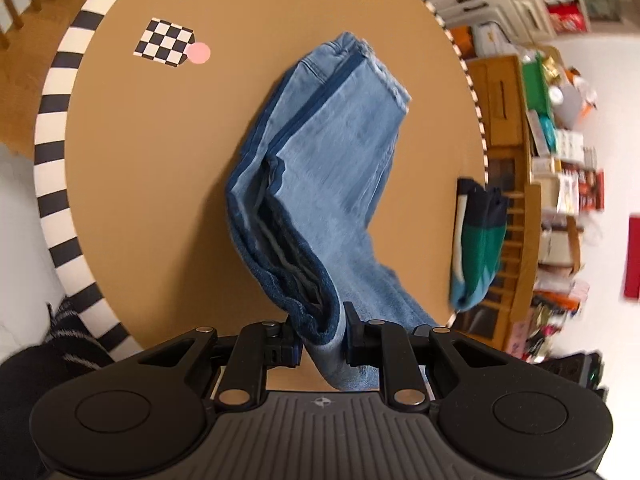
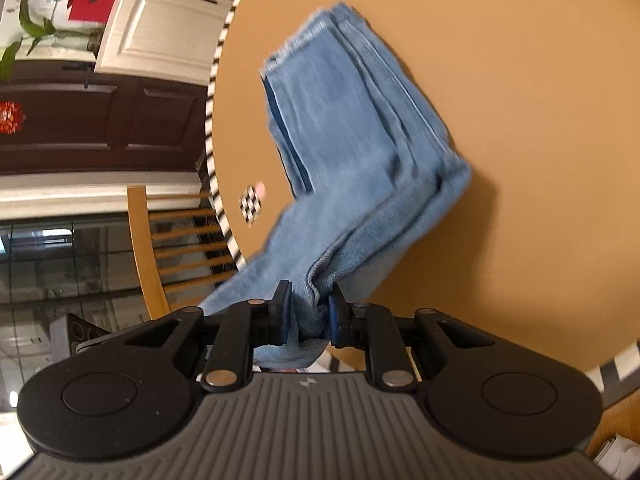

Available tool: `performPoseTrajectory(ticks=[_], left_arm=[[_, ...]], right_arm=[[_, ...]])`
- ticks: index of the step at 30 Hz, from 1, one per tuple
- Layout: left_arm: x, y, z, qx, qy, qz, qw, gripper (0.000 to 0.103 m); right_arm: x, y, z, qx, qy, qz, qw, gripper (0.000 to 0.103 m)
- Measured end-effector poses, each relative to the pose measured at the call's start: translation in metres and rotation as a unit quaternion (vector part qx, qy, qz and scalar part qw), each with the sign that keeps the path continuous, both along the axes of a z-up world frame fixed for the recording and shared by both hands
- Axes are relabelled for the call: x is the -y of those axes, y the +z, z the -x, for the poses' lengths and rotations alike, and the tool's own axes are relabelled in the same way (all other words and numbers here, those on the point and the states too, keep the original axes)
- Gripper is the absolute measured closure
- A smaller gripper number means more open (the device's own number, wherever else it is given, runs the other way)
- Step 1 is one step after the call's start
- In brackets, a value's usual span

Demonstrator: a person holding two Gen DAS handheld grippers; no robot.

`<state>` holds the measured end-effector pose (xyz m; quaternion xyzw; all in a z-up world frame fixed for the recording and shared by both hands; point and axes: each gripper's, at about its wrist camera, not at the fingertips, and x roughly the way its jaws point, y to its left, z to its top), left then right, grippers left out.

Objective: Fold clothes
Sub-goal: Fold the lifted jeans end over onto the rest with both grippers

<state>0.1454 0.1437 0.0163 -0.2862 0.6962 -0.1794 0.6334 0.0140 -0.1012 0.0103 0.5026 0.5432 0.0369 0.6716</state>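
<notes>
Fig. — Both grippers clamped on one end of the jeans, lifting it off the table for the next fold.

Left gripper (image 1: 320,338): jaws nearly closed, pinching a thick stack of denim layers at the seam edge. Right gripper (image 2: 306,312): same narrow gap, pads biting a bunched edge of the jeans (image 1: 332,152). Two grips along one end likely keep that edge straight so it can be carried over w/o sagging. The gripped end hangs in the air; the far end, already doubled lengthwise, lies on the round tan table (image 1: 160,200), approx. at its centre. Checkered marker (image 1: 164,42) w/ pink dot sits well apart. A green-and-navy garment (image 1: 478,240) lies at the table's rim, prob. waiting its turn.
</notes>
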Motion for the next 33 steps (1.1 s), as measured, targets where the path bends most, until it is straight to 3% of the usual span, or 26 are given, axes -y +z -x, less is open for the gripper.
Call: performPoseTrajectory(ticks=[6,12,16,21,25,27,29,31,33], left_arm=[[0.035,-0.010,-0.066,-0.041,0.041,-0.001,0.9983,0.081],[0.071,-0.023,-0.148,-0.024,0.070,-0.029,0.9969,0.082],[0.095,-0.049,-0.196,-0.035,0.080,-0.045,0.9952,0.082],[0.112,-0.090,-0.228,-0.058,0.092,-0.055,0.9926,0.075],[0.114,-0.107,-0.240,-0.076,0.092,-0.058,0.9911,0.073],[0.114,-0.110,-0.244,-0.087,0.095,-0.053,0.9903,0.064],[0.110,-0.107,-0.247,-0.094,0.108,-0.035,0.9891,0.054],[0.105,-0.102,-0.250,-0.100,0.123,-0.014,0.9872,0.040],[0.093,-0.089,-0.254,-0.084,0.144,0.022,0.9857,0.034]], right_arm=[[0.020,-0.012,-0.062,-0.015,-0.046,-0.002,0.999,0.083],[0.042,-0.034,-0.131,-0.016,-0.092,0.007,0.996,0.083],[0.057,-0.059,-0.172,-0.037,-0.121,0.013,0.992,0.083],[0.068,-0.098,-0.198,-0.078,-0.151,0.010,0.985,0.082],[0.072,-0.117,-0.207,-0.093,-0.158,0.003,0.983,0.081],[0.075,-0.123,-0.209,-0.097,-0.158,-0.006,0.983,0.078],[0.078,-0.124,-0.207,-0.096,-0.167,-0.025,0.981,0.069],[0.085,-0.110,-0.200,-0.072,-0.180,-0.028,0.981,0.051],[0.092,-0.088,-0.193,-0.037,-0.188,-0.006,0.982,0.047]])
